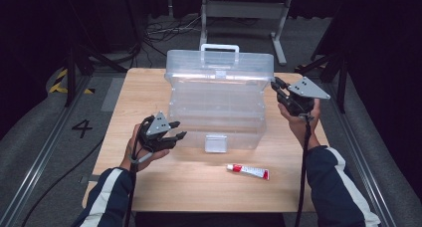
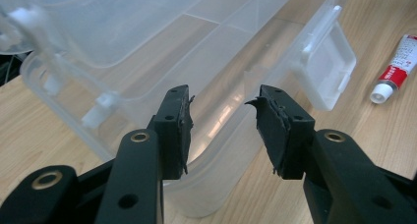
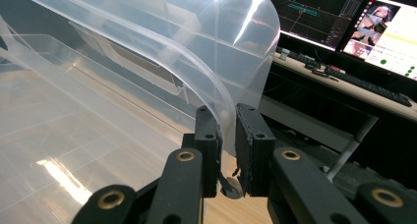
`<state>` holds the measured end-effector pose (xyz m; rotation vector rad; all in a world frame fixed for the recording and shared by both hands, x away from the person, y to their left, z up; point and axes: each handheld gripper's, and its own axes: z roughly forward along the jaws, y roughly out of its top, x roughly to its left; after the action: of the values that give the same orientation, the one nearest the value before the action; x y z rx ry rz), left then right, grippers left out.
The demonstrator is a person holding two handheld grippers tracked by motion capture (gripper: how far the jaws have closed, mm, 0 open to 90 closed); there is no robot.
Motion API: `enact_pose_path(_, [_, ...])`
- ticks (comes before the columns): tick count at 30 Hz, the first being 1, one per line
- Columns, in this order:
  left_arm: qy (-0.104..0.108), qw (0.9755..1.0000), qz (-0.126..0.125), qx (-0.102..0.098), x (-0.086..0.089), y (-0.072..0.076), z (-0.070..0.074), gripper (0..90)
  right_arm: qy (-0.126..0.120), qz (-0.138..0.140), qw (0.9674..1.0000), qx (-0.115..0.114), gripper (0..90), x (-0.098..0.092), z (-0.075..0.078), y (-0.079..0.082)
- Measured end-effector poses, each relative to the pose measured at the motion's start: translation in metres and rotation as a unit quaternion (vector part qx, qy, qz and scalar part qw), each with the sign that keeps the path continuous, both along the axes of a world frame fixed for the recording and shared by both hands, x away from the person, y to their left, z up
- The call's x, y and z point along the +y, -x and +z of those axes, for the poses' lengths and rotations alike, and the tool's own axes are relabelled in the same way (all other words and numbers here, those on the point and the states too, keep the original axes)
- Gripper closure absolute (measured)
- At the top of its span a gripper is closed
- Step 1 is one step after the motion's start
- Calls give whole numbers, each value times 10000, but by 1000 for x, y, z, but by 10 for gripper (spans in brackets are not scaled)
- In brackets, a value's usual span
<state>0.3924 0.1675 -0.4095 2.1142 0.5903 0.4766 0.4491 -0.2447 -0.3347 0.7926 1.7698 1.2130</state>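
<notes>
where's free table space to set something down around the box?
Widest bare strip: the front edge of the table, below the tube, between the two sleeves. A second patch lies at the far left corner, left of the clear box. Crowded: the left tool at the box's front left, the right tool shut on the raised lid edge.

The worktop (image 1: 149, 87) is a light wooden rectangle. A clear plastic storage box (image 1: 219, 112) with its lid up stands on it, from the centre toward twelve o'clock. At about five o'clock from the box, near its front, a small white tube with a red band (image 1: 248, 171) lies flat.
</notes>
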Motion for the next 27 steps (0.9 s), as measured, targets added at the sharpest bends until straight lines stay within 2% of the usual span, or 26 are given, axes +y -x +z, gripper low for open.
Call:
enact_pose_path(14, [-295, 9988, -329, 195, -20, -10, -4, 564, 6, -49, 9999, 87, 813, 1, 10, -14])
enact_pose_path(16, [-340, 9988, -313, 186, -21, -10, -4, 552, 15, -68, 9999, 86, 816, 2, 12, -16])
enact_pose_path(19, [-337, 9985, -327, 297, -21, -14, -6, 525, 4, -86, 9999, 60, 817, 3, 12, -17])
enact_pose_path(22, [-472, 9971, -459, 370, -22, -17, -8, 490, -47, -101, 9999, 55, 819, 2, 12, -20])
enact_pose_path(27, [-743, 9955, -483, 333, -28, -22, -11, 493, -42, -159, 9999, 22, 826, 4, 14, -24])
